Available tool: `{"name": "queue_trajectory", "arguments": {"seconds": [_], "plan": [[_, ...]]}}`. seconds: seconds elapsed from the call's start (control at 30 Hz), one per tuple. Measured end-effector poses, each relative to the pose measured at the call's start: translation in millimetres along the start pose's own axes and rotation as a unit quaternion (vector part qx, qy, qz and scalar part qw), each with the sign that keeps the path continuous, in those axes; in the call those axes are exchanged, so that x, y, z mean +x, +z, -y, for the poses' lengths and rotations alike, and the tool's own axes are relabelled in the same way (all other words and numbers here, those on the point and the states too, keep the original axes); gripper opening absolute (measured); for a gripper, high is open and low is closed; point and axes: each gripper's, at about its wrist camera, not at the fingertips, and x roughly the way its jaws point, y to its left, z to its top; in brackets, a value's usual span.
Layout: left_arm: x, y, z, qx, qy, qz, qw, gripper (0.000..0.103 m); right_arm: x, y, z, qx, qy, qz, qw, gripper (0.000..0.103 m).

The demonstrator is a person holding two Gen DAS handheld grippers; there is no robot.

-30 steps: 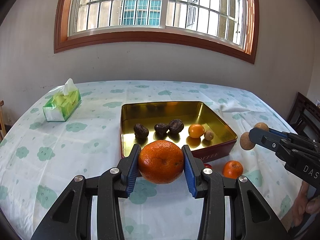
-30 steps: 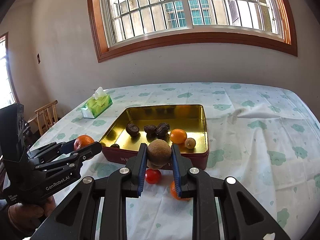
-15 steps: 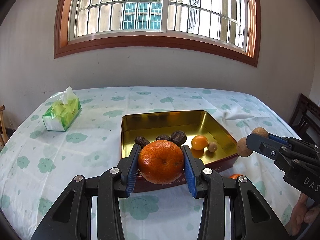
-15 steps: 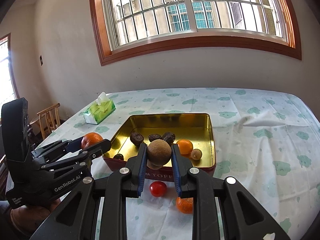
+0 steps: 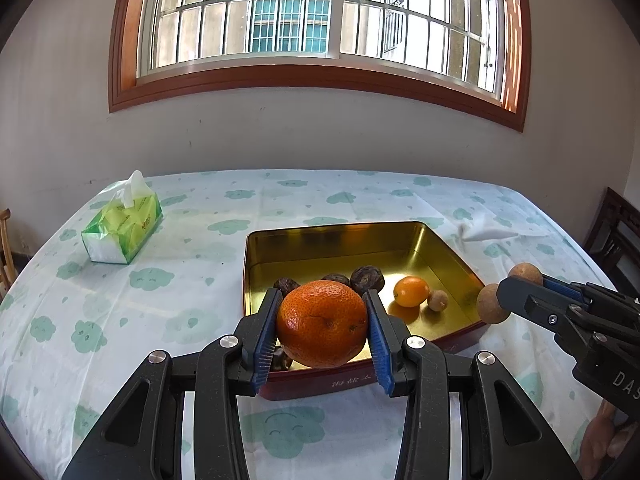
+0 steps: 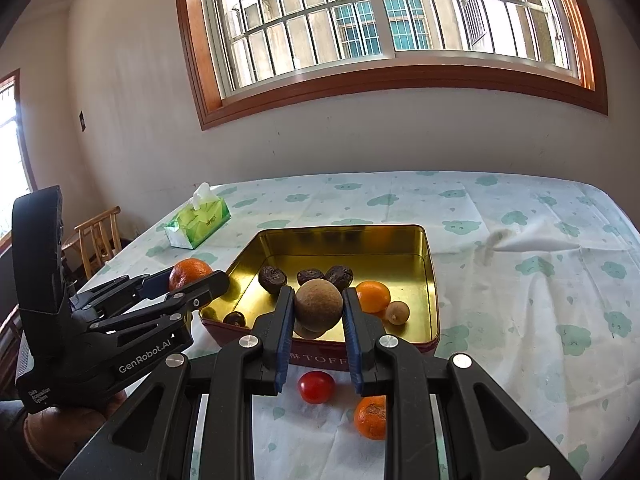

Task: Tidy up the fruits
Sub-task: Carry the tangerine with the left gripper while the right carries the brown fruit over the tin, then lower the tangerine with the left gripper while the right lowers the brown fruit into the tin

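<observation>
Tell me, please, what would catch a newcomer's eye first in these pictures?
Probably the big orange clamped in the left tongs, held at the near rim of the gold tin. Next, the right tongs gripping brown round fruit at the tin's front edge, with a cherry tomato on the tablecloth below.

We are looking from both wrists, angled down, close over the shared gold tin [image 5: 452, 256] toward the window [image 6: 384, 20].

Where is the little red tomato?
In the right wrist view, the red tomato lies on the tablecloth just outside the tin, by its near wall. A small orange sits beside it on the right.
</observation>
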Motion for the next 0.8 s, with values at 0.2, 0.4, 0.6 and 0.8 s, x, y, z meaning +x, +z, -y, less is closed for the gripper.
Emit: {"name": "queue_trajectory", "arguments": {"seconds": [0.2, 0.4, 0.6, 0.8], "plan": [[8.3, 1.3, -0.5, 0.0, 0.003, -0.004, 1.0, 0.042, 6.3, 1.2, 2.3, 0.003, 0.002, -0.003, 1.0, 0.021], [15.9, 1.3, -1.7, -0.002, 0.004, -0.01, 0.9999, 0.042, 12.5, 1.1, 4.3, 0.006, 0.002, -0.006, 1.0, 0.021], [21.9, 1.6, -2.2, -0.003, 0.006, -0.012, 0.9999, 0.042, 18.7, 1.3, 7.2, 0.01, 0.003, -0.009, 1.0, 0.021], [27.8, 1.8, -5.4, -0.009, 0.009, -0.015, 0.9998, 0.042, 23.3, 1.1, 9.2, 0.011, 0.002, -0.011, 1.0, 0.021]]}}
